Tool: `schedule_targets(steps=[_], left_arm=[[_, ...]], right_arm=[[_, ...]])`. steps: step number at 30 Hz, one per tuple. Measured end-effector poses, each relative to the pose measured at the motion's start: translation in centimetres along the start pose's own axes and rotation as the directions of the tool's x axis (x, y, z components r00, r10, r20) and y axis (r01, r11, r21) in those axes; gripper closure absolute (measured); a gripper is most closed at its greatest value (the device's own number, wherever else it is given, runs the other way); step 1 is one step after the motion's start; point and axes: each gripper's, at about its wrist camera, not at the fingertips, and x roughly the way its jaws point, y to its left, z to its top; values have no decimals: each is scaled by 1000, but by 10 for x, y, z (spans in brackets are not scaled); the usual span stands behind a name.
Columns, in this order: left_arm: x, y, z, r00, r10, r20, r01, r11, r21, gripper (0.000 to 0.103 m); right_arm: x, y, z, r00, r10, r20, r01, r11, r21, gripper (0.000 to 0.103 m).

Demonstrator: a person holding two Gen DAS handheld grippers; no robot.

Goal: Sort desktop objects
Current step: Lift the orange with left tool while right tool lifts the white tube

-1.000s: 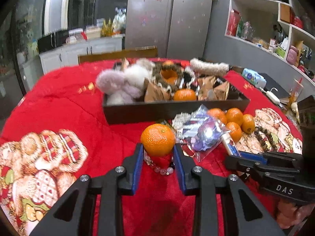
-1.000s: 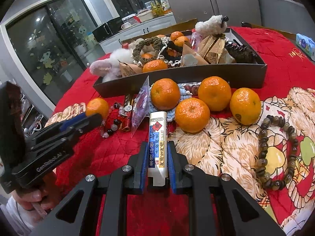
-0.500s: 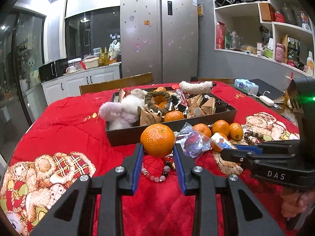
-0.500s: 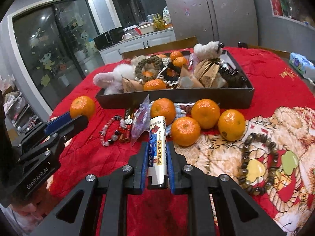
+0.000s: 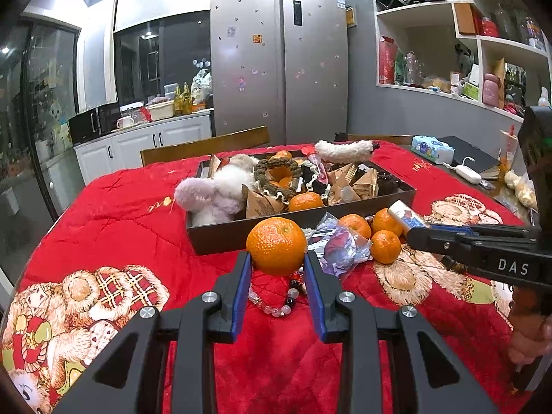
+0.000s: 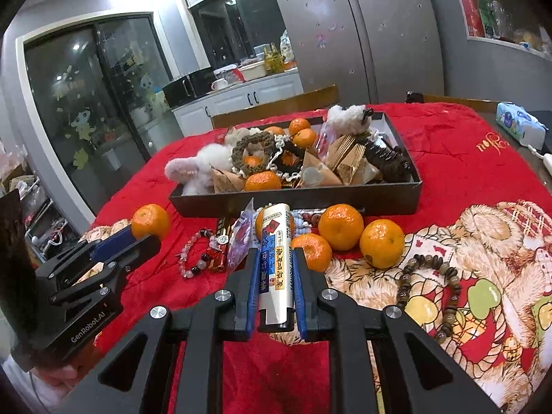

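Note:
My left gripper (image 5: pixel 277 262) is shut on an orange mandarin (image 5: pixel 276 244), held above the red cloth in front of the dark tray (image 5: pixel 220 233). My right gripper (image 6: pixel 276 258) is shut on a white printed box (image 6: pixel 276 258) that sticks out forward between its blue pads. In the right wrist view the left gripper (image 6: pixel 138 238) shows at the left with the mandarin (image 6: pixel 150 221). In the left wrist view the right gripper (image 5: pixel 414 233) comes in from the right with the box (image 5: pixel 404 214). The tray (image 6: pixel 296 200) is crowded with plush toys, mandarins and paper cones.
Loose mandarins (image 6: pixel 341 226), a plastic bag (image 5: pixel 339 246), a pale bead bracelet (image 5: pixel 279 302) and a red pack (image 6: pixel 217 252) lie in front of the tray. A brown bead bracelet (image 6: pixel 427 286) lies at the right. Chairs, a tissue pack (image 5: pixel 433 148) and a fridge stand beyond.
Both grippers have risen with their loads, so the cloth and the tray sit lower and farther in both views. The grips are unchanged.

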Motion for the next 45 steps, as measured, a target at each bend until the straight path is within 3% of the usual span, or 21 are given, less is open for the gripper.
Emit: schedule_targets(steps=[9,16,23,29,38,45], left_arm=[[7,5,0,999,11,-36,-12,1000,-23,71],[17,14,-1,997,4,-79,-10,997,-71,71],[12,9,-1,998,11,-55,-14,999,-45,71],[4,-1,0,1000,20,-12,-20,1000,5,71],[4,6,1,1000,7,-12,-7,999,-32,71],[2,4,0,1000,3,-8,-4,1000,-19,71]], right_arm=[[0,6,-3,998,-51,24,52,998,-41,86],[-4,13,-3,998,-37,50,41,997,-72,86],[-8,6,0,998,-25,54,27,998,-48,86],[-12,8,1,993,-67,99,74,995,-71,85],[-9,5,1,994,-73,84,78,995,-60,88],[3,-5,-2,1000,-1,-15,1,1000,-10,87]])
